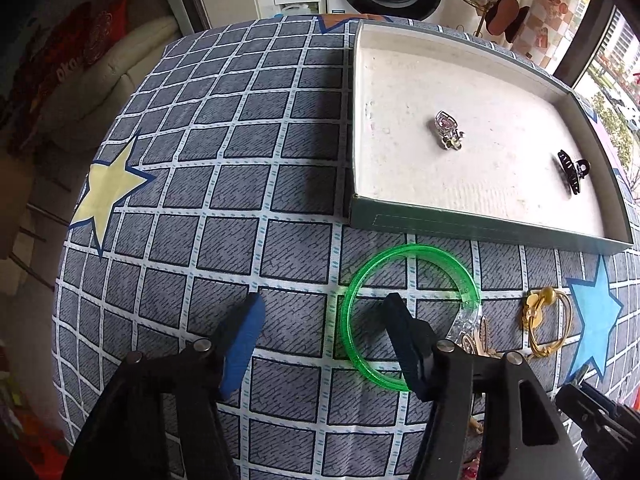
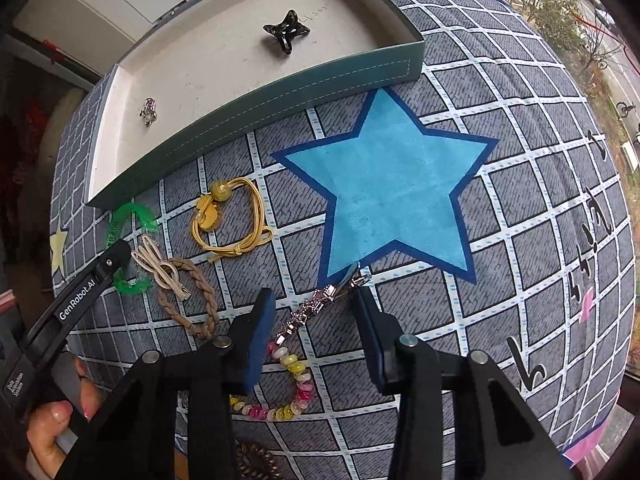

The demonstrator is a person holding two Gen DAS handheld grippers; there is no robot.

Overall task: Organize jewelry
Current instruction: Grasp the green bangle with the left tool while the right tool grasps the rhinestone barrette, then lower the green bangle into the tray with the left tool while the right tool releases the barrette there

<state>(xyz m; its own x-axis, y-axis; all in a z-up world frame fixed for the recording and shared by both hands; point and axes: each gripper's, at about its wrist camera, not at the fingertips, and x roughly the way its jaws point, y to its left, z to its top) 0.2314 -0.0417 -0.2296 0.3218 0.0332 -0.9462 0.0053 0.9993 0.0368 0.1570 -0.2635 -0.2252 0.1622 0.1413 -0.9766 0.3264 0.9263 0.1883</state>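
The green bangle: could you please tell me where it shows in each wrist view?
Left wrist: the green bangle lies low centre, ringing the left claw's right-hand finger, below the tray.
Right wrist: at the left edge, below the tray's corner, partly behind the other claw's finger.
Shared landmark: the yellow hair tie.

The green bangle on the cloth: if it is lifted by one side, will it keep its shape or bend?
The green bangle looks like moulded clear plastic holding an even curve, so probably stiff. Its glossy surface may slip. Its gap suggests that it could flex slightly.
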